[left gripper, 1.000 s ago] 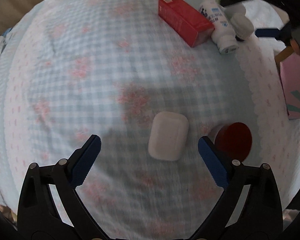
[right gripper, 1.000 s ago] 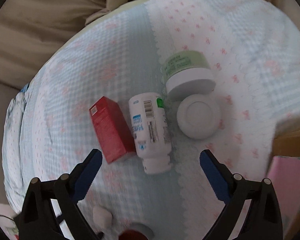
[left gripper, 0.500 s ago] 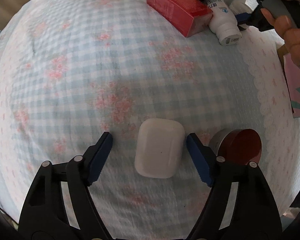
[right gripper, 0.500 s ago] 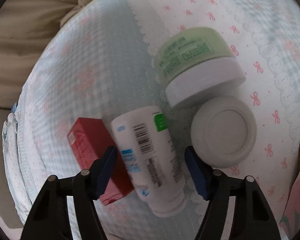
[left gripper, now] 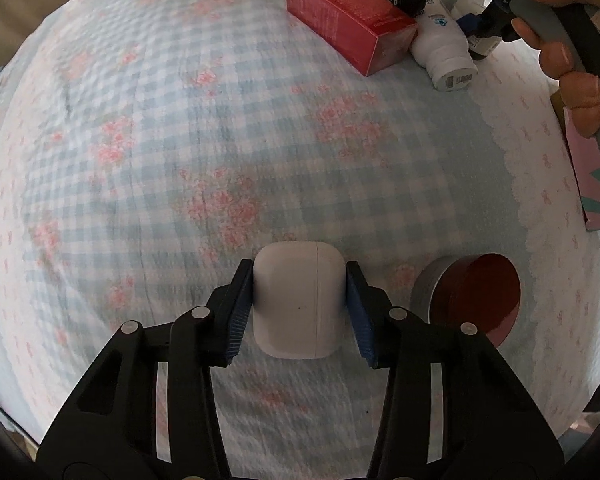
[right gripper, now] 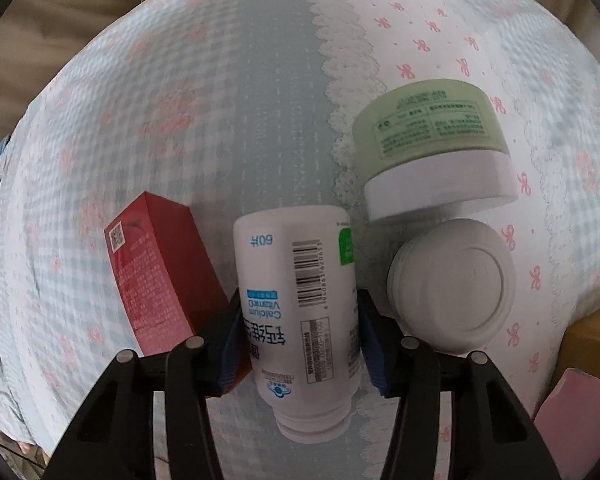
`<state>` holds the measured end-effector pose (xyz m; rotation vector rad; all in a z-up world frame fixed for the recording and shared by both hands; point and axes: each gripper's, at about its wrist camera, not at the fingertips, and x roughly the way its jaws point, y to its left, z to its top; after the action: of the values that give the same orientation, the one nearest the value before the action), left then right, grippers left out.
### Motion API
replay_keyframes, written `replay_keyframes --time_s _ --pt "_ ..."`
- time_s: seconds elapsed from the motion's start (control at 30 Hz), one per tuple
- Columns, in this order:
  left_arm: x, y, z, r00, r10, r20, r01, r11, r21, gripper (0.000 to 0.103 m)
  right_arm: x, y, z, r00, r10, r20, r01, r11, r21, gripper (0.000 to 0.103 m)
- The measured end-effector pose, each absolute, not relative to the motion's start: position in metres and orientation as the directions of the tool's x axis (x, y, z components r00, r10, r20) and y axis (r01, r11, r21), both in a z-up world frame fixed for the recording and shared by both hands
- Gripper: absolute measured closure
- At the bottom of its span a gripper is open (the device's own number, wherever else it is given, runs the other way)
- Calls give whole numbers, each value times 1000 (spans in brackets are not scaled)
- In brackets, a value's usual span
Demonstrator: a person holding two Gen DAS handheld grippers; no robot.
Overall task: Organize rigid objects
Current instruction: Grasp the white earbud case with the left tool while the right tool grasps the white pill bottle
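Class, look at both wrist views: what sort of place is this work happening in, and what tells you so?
Probably a bedroom at home, on a bed or padded surface. The soft gingham cloth with lace trim bulges like bedding, beige fabric lies behind it, and toiletries such as a vitamin bottle and cream jar lie scattered.

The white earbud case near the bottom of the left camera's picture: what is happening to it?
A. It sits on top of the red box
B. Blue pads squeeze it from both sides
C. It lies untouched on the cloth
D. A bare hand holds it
B: the left gripper has its blue pads pressed against both sides of the white earbud case.
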<state>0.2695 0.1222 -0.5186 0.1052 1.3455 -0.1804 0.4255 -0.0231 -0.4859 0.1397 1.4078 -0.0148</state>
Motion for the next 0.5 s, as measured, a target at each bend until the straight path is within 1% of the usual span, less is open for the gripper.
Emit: replay_keyframes --time_s 0.27,0.5 --pt "276 139 -516 212 -77 -974 167 985 -41 62 421 -21 -483 174 75 -982 87 992 91 56" --pt "274 160 -502 224 -71 -972 121 992 -44 62 394 -27 -459 194 86 -977 77 992 102 56"
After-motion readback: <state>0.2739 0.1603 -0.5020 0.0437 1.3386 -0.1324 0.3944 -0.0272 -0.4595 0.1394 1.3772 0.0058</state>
